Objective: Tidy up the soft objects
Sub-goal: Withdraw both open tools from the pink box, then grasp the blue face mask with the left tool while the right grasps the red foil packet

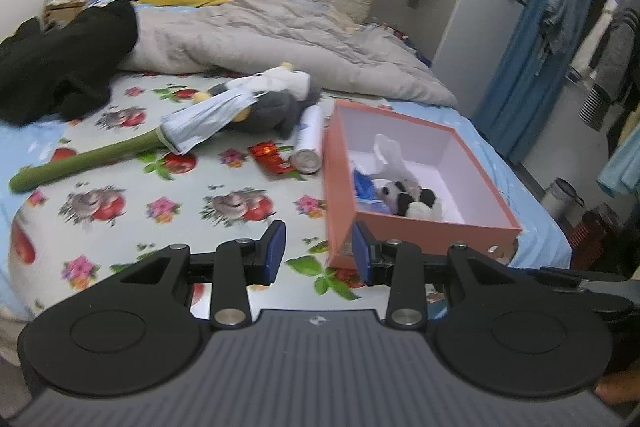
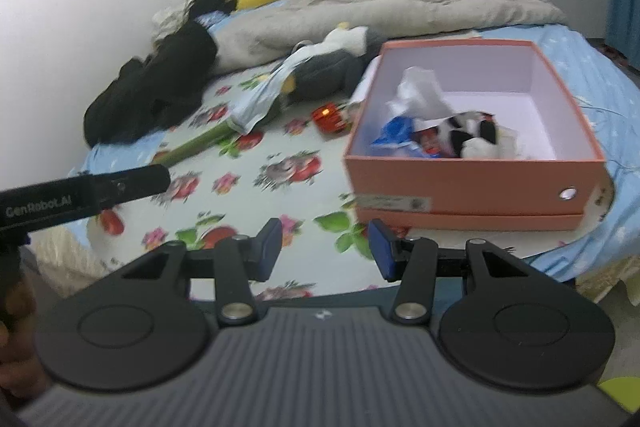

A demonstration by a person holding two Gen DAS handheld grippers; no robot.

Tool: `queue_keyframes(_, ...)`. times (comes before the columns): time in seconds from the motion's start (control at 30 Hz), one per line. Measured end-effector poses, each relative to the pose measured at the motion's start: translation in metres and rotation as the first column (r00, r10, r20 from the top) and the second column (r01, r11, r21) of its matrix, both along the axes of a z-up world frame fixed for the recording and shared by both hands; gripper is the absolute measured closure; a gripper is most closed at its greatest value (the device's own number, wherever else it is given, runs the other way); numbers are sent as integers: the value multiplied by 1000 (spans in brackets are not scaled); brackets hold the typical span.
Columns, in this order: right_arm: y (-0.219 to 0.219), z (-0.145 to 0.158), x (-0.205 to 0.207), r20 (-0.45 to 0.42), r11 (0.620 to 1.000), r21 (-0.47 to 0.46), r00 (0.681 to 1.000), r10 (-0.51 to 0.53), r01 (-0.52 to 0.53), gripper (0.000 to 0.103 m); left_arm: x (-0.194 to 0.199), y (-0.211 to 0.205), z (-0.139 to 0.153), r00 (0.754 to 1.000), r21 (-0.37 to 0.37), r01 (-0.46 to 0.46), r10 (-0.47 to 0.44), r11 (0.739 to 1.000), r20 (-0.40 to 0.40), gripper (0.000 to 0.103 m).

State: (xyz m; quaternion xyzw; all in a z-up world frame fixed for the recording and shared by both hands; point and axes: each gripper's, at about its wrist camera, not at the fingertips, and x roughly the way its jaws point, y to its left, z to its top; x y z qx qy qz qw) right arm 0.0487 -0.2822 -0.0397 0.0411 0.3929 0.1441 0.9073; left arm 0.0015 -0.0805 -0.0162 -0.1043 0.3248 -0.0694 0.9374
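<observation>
Green stem [image 1: 86, 161] flat on flowered sheet [image 1: 224, 183], long axis slanting up toward grey plush [image 1: 272, 107], well ahead and left of left gripper [image 1: 319, 253]. Pink box [image 2: 472, 183] holding panda toy [image 2: 476, 137] just beyond right gripper [image 2: 325, 251]. Both jaws apart, empty. "GenRobot.AI" on black arm [image 2: 84, 193].

I see a salmon-pink box [image 1: 420, 231], white inside, on a pale-blue sheet [image 1: 168, 195] printed with red fruit and pink flowers.
</observation>
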Motion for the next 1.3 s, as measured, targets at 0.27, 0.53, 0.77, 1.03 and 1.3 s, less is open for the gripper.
queue_keyframes(0.27,31,-14,1,-54,998,-8,996,65,-65,52,-16,30,-14,996,-7,-83,83,997,-38,61)
queue_keyframes(0.53,47,-21,30,-67,996,-21,994,81,-82,52,16,51,-24,989,-25,-127,125,992,-75,61)
queue_keyframes(0.77,60,-25,75,-59,997,-36,996,66,-68,52,74,65,-38,989,-24,-111,108,994,-105,52)
queue_keyframes(1.03,73,-39,149,-69,995,-69,995,71,-76,52,165,76,-74,991,86,-14,25,996,-128,51)
queue_keyframes(1.3,91,-65,227,-110,991,-88,989,95,-105,52,246,88,-110,993,189,27,-5,982,-116,49)
